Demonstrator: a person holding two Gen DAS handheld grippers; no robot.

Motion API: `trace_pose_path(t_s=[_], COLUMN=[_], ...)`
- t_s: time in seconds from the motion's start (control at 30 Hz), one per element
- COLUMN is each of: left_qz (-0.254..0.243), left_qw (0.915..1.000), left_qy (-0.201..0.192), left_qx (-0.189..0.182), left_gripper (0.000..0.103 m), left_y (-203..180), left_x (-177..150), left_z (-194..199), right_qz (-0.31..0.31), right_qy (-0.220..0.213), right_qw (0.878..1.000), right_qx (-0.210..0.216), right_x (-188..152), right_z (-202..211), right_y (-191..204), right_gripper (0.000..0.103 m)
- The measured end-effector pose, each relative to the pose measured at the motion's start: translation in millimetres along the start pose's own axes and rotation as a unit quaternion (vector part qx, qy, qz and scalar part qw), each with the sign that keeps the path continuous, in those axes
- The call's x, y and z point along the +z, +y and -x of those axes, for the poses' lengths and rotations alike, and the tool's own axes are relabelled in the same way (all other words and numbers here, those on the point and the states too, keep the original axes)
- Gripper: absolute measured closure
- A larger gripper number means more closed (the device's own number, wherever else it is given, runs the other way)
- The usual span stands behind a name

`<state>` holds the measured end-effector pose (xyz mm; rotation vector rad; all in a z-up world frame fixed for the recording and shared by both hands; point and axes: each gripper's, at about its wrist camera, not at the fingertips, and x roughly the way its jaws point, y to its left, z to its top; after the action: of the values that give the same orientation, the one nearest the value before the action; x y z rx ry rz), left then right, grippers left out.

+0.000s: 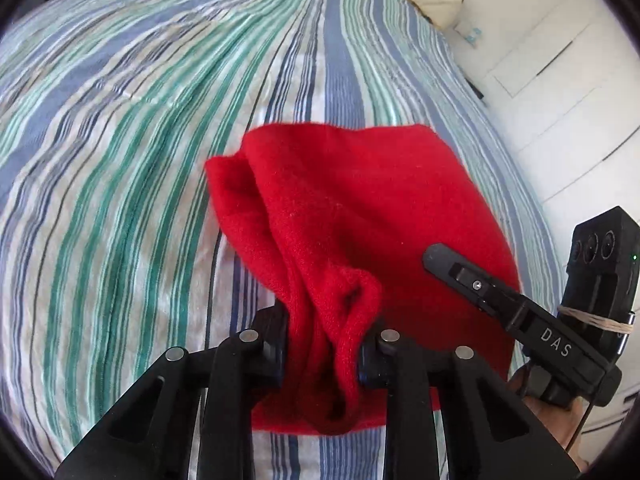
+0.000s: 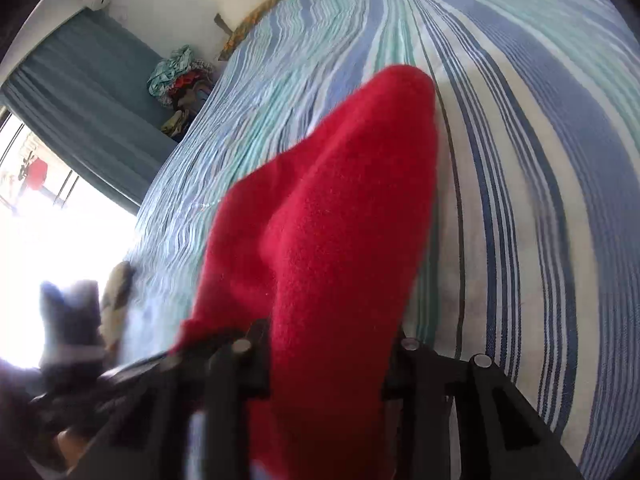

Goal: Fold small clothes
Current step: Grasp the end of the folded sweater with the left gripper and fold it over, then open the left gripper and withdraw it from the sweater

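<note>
Pinching bunched red fleece garment (image 1: 340, 216): left gripper (image 1: 324, 344), seemingly right gripper (image 2: 328, 348) too.

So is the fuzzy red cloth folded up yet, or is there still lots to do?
Not folded yet. Done: both grippers have hold of the fuzzy red fleece cloth. The left gripper is shut on a bunched edge, and the right gripper clamps another part. In hand: the cloth is lifted, draping over the striped bedsheet. Left: laying it flat, folding it over and smoothing it.

Red fleece garment (image 1: 352, 208) — bunched, lifted
</note>
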<state>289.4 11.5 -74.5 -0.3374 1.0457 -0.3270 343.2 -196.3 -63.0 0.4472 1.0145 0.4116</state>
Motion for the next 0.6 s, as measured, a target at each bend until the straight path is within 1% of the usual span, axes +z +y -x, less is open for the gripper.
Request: trace_pose_path(t_s=[0.07,0.17,0.23,0.3,0.33,0.37,0.4,0.43,0.47,0.5,0.53,0.57,0.6], left_qz=[-0.020,-0.034,-0.035,-0.038,-0.038,-0.038,-0.040,-0.046,-0.053,-0.060,-0.066,-0.075,-0.087], left_qw=[0.9991,0.9958,0.9947,0.9961,0.9974,0.9986,0.9991,0.9982,0.9960,0.9939,0.9929,0.9922,0.9902], left_qy=[-0.035,-0.078,-0.086,-0.071,-0.055,-0.034,-0.012,0.007,0.022,0.025,0.018,0.006,-0.007], left_qx=[-0.012,-0.035,-0.043,-0.036,-0.026,-0.013,0.009,0.038,0.068,0.090,0.097,0.100,0.109], left_gripper=[0.079,0.079,0.078,0.076,0.075,0.071,0.069,0.069,0.070,0.072,0.072,0.065,0.047], left_y=[-13,-24,-25,-22,-18,-12,-5,3,9,13,16,17,14], left_x=[17,40,45,44,37,27,14,-5,-27,-48,-68,-88,-106], left_z=[28,66,76,65,53,39,23,12,9,14,26,41,58], right_qz=[0.038,0.079,0.090,0.091,0.090,0.087,0.080,0.066,0.054,0.047,0.043,0.044,0.046], right_qy=[-0.031,-0.086,-0.113,-0.120,-0.117,-0.108,-0.091,-0.067,-0.040,-0.017,-0.006,-0.004,-0.008], right_qw=[0.999,0.993,0.990,0.989,0.989,0.990,0.993,0.995,0.997,0.997,0.996,0.995,0.994], right_qx=[-0.007,-0.002,0.008,0.008,0.004,-0.002,-0.010,-0.021,-0.035,-0.055,-0.076,-0.092,-0.099], right_x=[15,41,51,57,57,53,45,35,22,7,-10,-29,-48], right_z=[23,61,83,90,89,84,77,68,58,53,51,56,66], right_y=[23,56,71,78,78,75,67,57,45,32,22,16,10], right_gripper=[0.070,0.070,0.070,0.070,0.069,0.066,0.063,0.055,0.046,0.045,0.045,0.044,0.039])
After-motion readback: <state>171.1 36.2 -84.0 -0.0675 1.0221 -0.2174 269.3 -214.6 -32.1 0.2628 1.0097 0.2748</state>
